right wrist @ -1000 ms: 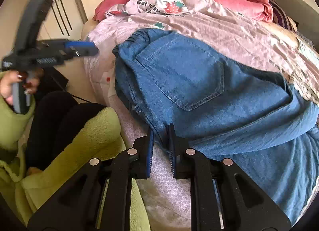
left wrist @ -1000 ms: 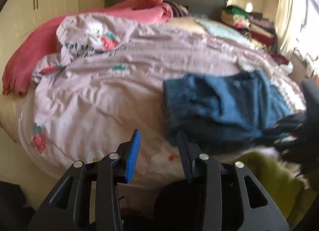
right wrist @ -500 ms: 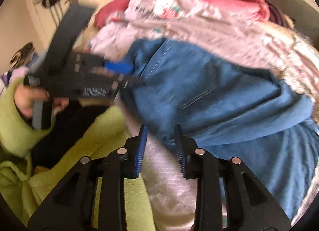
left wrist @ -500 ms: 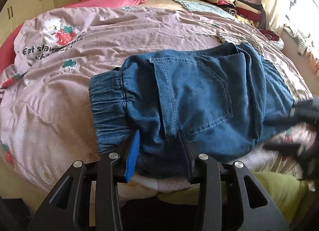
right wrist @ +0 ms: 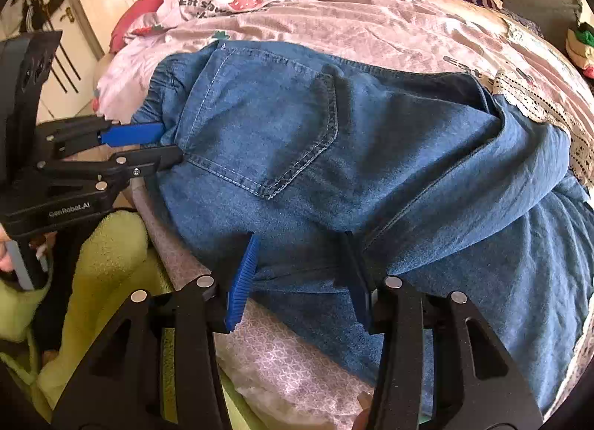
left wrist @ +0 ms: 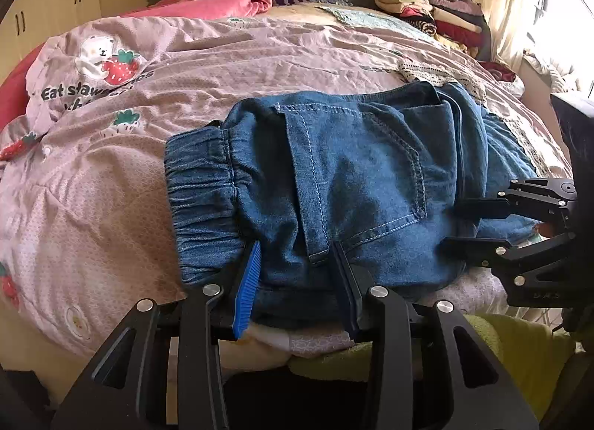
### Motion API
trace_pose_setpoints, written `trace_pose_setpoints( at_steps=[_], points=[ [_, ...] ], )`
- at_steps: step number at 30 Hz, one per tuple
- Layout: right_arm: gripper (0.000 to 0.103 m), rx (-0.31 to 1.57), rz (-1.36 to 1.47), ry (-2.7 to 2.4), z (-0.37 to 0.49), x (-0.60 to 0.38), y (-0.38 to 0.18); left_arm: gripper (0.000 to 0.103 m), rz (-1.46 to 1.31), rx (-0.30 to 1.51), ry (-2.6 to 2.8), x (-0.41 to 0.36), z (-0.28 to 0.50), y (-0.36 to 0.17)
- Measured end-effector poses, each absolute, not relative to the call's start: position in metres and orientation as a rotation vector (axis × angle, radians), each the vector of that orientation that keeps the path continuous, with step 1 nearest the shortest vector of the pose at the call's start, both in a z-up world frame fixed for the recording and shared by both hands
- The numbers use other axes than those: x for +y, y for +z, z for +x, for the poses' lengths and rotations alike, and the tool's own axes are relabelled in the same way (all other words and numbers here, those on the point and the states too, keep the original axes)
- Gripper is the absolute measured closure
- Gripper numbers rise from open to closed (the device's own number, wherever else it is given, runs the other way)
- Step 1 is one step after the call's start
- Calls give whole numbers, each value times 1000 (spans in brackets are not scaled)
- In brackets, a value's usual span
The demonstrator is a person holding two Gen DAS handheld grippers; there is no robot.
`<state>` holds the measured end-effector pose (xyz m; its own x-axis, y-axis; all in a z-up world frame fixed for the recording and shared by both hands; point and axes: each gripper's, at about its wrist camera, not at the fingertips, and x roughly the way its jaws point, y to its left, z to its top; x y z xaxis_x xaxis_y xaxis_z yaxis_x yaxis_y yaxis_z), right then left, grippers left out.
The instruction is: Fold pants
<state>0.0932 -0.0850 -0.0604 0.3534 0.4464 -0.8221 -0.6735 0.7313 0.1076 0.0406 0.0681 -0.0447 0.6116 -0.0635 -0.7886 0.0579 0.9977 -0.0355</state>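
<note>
A: Left wrist view: pants [left wrist: 352, 185] lie on the bed [left wrist: 222, 58]; left gripper [left wrist: 297, 274] fingers parted at the six o'clock hem.

B: Right gripper [right wrist: 300, 274] has just been opening, denim between, unpinched. Both should bite deep, evenly.

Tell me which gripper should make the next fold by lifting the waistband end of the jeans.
Left, probably. The left gripper stands open at the jeans' near edge beside the elastic waistband; the right gripper, jaws just opened, sits farther along the legs.
</note>
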Motion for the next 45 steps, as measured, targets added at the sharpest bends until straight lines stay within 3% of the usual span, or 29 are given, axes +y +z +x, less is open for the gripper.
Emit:
trace_pose_setpoints(
  at_steps=[4, 15, 18, 24, 32, 33, 34, 40, 43, 45],
  points=[
    [54, 924, -239, 737, 89, -93, -45, 66, -10, 898, -66, 67, 37, -38],
    [32, 813, -150, 649, 88, -133, 2, 40, -10, 824, -71, 56, 14, 5],
    [31, 780, -125, 613, 90, -148, 14, 30, -12, 794, -71, 55, 9, 18],
    [30, 718, -77, 520, 94, -187, 35, 21, -15, 755, -100, 47, 3, 36],
    [29, 661, -30, 416, 109, -229, 55, 19, -7, 750, -169, 25, 15, 41],
    [28, 656, -28, 410, 111, -232, 57, 19, -4, 757, -183, 20, 18, 41],
    [19, 653, -25, 398, 116, -236, 60, 19, -4, 767, -206, 13, 24, 39],
    [18, 658, -22, 374, 142, -243, 64, 20, -5, 840, -315, -25, 53, 17],
    [18, 685, -35, 383, 163, -235, 59, 22, -1, 874, -341, -39, 64, 5],
    [18, 697, -52, 386, 174, -228, 55, 28, -9, 896, -362, -45, 73, -2]
  ],
)
